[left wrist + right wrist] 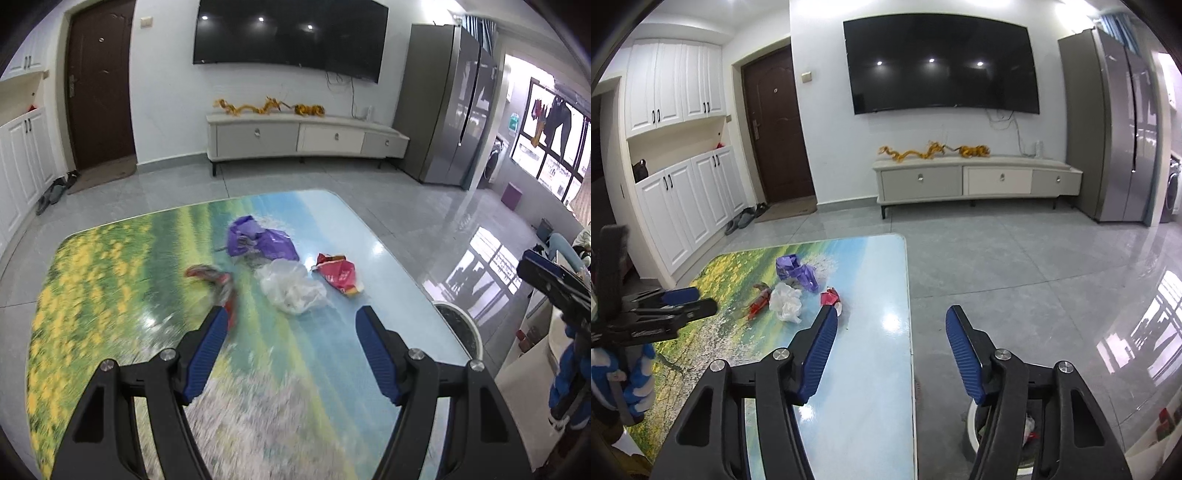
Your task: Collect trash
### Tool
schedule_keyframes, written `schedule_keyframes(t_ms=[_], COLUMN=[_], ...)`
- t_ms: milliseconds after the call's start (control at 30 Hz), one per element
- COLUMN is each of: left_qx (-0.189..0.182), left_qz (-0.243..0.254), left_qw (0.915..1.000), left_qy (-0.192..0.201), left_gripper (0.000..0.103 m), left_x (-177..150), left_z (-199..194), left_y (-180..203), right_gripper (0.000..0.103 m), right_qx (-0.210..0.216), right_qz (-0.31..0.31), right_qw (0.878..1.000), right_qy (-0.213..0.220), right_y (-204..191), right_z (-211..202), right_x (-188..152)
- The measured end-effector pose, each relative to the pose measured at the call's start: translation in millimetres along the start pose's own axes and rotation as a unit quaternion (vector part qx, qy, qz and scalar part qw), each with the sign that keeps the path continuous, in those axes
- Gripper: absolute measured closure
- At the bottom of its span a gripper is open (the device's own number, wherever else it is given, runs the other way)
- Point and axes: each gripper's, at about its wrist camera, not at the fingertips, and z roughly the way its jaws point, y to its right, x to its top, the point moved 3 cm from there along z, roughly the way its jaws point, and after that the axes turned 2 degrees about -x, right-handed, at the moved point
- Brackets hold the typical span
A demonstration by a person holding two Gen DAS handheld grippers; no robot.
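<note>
Living room, big TV on the wall, tiled floor, and a glossy landscape-print counter in front of me. Four bits of trash sit bunched mid-counter: purple bag, clear bag, red wrapper, and a red-and-clear wrapper, blurred, furthest left.

My left tongs stand open with nothing between them, hovering just short of the clear bag. My right tongs are also apart and empty, over the counter's right edge; the red wrapper is just past the left finger. Bin is on the floor beside the counter, below the right tongs, with some trash already inside.

Handling guess: everything is thin film, very light, soft, crinkly, probably slippery on this shiny top. Flat edges will likely slide away, so I'd pinch a raised crumple or fold: the puffed top of the clear bag, the twisted end of the red wrapper. Nothing is fragile, so a firm squeeze is fine. Pieces touch, so one may drag its neighbour.
</note>
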Motion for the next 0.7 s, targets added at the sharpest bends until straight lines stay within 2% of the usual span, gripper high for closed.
schedule_keyframes(t_ms=[267, 333, 400, 467, 600, 700], left_qx=[0.013, 0.009, 0.006, 0.003, 0.003, -0.004], left_qz=[-0.008, -0.016, -0.019, -0.019, -0.019, -0.023], left_qw=[0.9989, 0.9982, 0.9975, 0.9971, 0.9973, 0.9975], left_qy=[-0.045, -0.058, -0.068, -0.074, -0.071, -0.066], left_gripper=[0.035, 0.044, 0.057, 0.064, 0.087, 0.091], left_x=[17.7, 14.8, 10.9, 6.3, 1.4, -0.7], left_z=[93.8, 105.6, 113.4, 117.8, 117.3, 112.4], left_y=[-4.3, -8.8, -12.1, -14.4, -20.2, -23.4], right_gripper=[0.046, 0.046, 0.048, 0.05, 0.053, 0.055], right_qx=[0.023, 0.034, 0.055, 0.071, 0.11, 0.132], right_qz=[-0.013, -0.016, -0.017, -0.02, -0.025, -0.028], right_qw=[0.999, 0.998, 0.996, 0.995, 0.989, 0.985], right_qy=[-0.04, -0.049, -0.06, -0.071, -0.092, -0.11], right_y=[-4.1, -8.8, -14.0, -20.9, -36.9, -49.7], right_z=[66.3, 82.8, 101.6, 118.9, 150.2, 171.9], right_x=[5.3, 6.3, 6.2, 8.0, 7.4, 3.6])
